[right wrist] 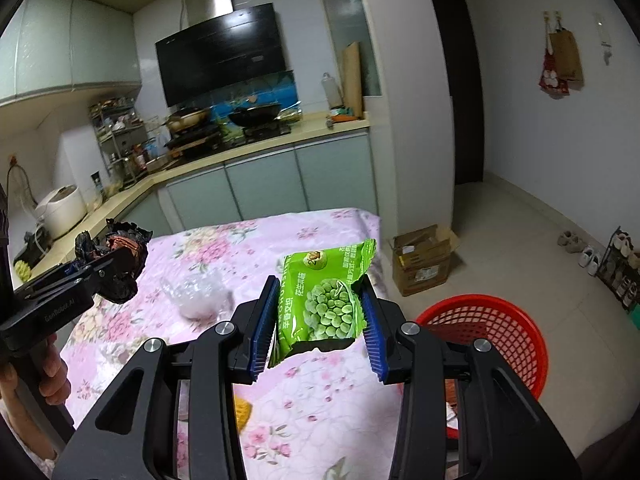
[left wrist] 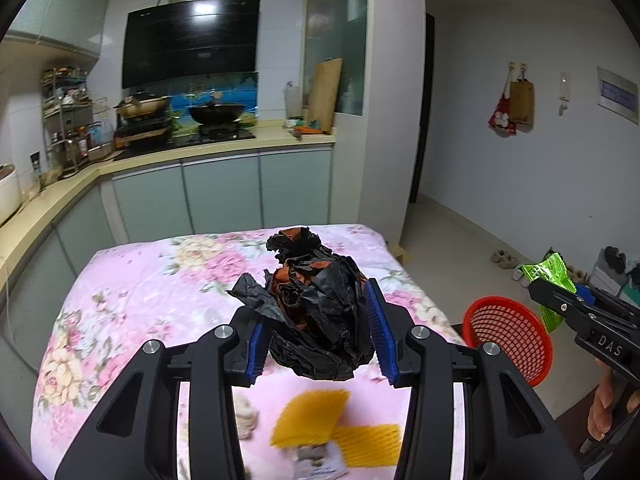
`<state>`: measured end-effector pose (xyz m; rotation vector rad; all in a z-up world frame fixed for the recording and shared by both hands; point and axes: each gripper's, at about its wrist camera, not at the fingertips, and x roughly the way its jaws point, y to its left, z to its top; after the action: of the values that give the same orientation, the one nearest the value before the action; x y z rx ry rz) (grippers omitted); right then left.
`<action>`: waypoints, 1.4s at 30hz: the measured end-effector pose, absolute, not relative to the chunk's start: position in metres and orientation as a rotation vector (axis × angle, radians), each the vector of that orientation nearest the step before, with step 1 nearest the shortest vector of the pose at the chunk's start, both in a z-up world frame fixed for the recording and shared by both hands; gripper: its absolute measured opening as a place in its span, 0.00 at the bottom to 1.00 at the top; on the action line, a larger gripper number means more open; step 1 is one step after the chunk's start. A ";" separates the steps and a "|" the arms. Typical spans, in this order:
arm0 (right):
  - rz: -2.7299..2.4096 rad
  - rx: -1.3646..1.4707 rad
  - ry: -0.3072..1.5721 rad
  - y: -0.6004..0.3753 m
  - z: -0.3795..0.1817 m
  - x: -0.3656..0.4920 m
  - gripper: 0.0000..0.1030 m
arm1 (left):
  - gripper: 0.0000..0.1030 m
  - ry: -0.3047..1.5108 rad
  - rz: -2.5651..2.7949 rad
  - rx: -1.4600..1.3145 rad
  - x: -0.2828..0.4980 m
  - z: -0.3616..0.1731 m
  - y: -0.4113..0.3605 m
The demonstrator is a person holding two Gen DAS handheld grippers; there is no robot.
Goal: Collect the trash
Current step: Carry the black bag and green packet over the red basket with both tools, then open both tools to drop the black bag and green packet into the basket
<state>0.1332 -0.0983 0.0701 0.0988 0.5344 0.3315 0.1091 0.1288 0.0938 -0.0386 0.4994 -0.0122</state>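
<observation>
Floral tablecloth (right wrist: 224, 248) carries clear crumpled plastic (right wrist: 202, 294) and yellow foam netting (left wrist: 308, 414). Left gripper (left wrist: 320, 332) clamps crumpled black bag (left wrist: 320, 312); right gripper (right wrist: 318, 326) clamps green snack packet (right wrist: 324, 304), beside red basket (right wrist: 486, 332).

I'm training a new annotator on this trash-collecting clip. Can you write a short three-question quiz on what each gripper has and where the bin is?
1. True or false: the left gripper is shut on a crumpled black bag.
2. What does the right gripper hold? A) yellow foam net B) green snack packet C) clear plastic wrap
3. Fill in: the red mesh basket stands on the floor off the table's ____ side, as the right wrist view shows it.

Key
1. True.
2. B, the green snack packet; the clear plastic wrap lies on the floral tablecloth.
3. Right.
</observation>
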 end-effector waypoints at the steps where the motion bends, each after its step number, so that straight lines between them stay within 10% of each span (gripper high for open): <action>1: 0.322 0.103 0.531 -0.102 0.071 0.134 0.37 | 0.41 0.499 -0.025 -0.035 0.112 0.094 0.123; 42: -0.031 0.282 0.739 -0.240 -0.006 0.181 0.37 | 0.41 0.836 -0.409 0.078 0.217 -0.019 -0.078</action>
<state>0.1814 -0.2396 -0.0061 0.2820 0.7388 -0.0308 0.2168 -0.0783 -0.0186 0.0781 0.8360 -0.4087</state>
